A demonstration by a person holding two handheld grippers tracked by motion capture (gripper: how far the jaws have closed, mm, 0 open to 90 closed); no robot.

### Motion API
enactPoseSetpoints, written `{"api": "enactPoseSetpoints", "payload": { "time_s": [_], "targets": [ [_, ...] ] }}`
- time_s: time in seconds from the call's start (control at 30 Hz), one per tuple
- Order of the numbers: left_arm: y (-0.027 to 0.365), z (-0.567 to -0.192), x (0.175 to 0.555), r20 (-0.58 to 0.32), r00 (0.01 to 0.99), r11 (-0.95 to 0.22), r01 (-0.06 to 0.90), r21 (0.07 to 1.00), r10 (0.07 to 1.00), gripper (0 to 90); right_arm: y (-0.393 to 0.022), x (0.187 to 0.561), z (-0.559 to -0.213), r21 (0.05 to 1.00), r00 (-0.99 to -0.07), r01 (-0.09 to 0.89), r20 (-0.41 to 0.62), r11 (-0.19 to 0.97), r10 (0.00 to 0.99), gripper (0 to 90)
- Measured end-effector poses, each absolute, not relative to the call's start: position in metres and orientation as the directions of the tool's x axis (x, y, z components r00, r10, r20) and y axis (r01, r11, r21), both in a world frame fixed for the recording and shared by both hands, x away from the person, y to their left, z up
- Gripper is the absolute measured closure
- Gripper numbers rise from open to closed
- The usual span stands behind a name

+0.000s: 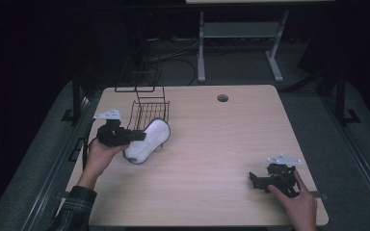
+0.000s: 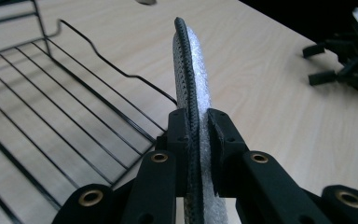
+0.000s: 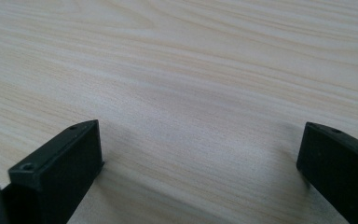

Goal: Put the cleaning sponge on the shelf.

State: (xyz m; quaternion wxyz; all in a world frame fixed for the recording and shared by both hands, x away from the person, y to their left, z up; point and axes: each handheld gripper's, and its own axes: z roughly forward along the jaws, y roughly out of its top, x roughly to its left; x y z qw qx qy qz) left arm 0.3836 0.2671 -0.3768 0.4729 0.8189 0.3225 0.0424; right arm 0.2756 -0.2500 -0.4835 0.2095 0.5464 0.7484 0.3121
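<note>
Your left gripper (image 1: 136, 136) is clamped on a white, dark-edged insole (image 1: 148, 139), held on edge at the near right corner of the wire rack (image 1: 147, 111), on the left of the table (image 1: 231, 144). In the left gripper view the jaws pinch the insole (image 2: 192, 93) close to one end, and most of its length sticks out past them, above the rack's low rim (image 2: 121, 70).

Your right gripper (image 1: 259, 181) rests on the table near the right edge, its jaws spread wide with bare wood (image 3: 191, 93) between them.

What could go wrong, as I judge it: the insole is soft and gripped by a small bite near its end, so the free end may flop or twist as you carry it. If it drags on the rim wire, it could catch and pull out of the jaws, or nudge the light rack along the table. Let go too soon and it may tip over the rim onto the table instead of settling on the rack's floor.

Count: one insole, one rack, two grippers, one table.
</note>
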Motion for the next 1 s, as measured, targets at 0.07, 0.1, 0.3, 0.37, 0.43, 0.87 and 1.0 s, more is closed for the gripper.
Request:
{"api": "enactPoseSetpoints", "payload": {
  "time_s": [0.07,0.1,0.3,0.37,0.43,0.87,1.0],
  "targets": [
    [0.268,-0.376,0.386,-0.24,0.784,-0.339,0.493,0.802,0.573,80.0,-0.25,0.276,-0.484,0.696,-0.315,0.687,0.028,0.208,0.949,0.0],
    [0.269,-0.375,0.388,-0.241,0.781,-0.338,0.496,0.8,0.576,80.0,-0.25,0.276,-0.484,0.696,-0.315,0.687,0.027,0.208,0.949,0.0],
    [0.274,-0.374,0.399,-0.244,0.768,-0.325,0.505,0.8,0.592,79.9,-0.25,0.276,-0.484,0.696,-0.315,0.687,0.028,0.208,0.949,0.0],
    [0.276,-0.373,0.404,-0.238,0.766,-0.322,0.5,0.804,0.597,79.9,-0.25,0.276,-0.484,0.696,-0.315,0.687,0.027,0.208,0.949,0.0],
    [0.277,-0.371,0.408,-0.239,0.761,-0.315,0.502,0.805,0.603,80.0,-0.25,0.276,-0.484,0.696,-0.314,0.687,0.028,0.208,0.949,0.0],
    [0.288,-0.368,0.436,-0.234,0.745,-0.303,0.507,0.807,0.624,79.9,-0.25,0.276,-0.484,0.696,-0.315,0.687,0.028,0.208,0.949,0.0],
    [0.292,-0.371,0.445,-0.25,0.733,-0.283,0.519,0.807,0.633,80.0,-0.25,0.276,-0.484,0.696,-0.315,0.687,0.027,0.208,0.949,0.0]
  ]
}}
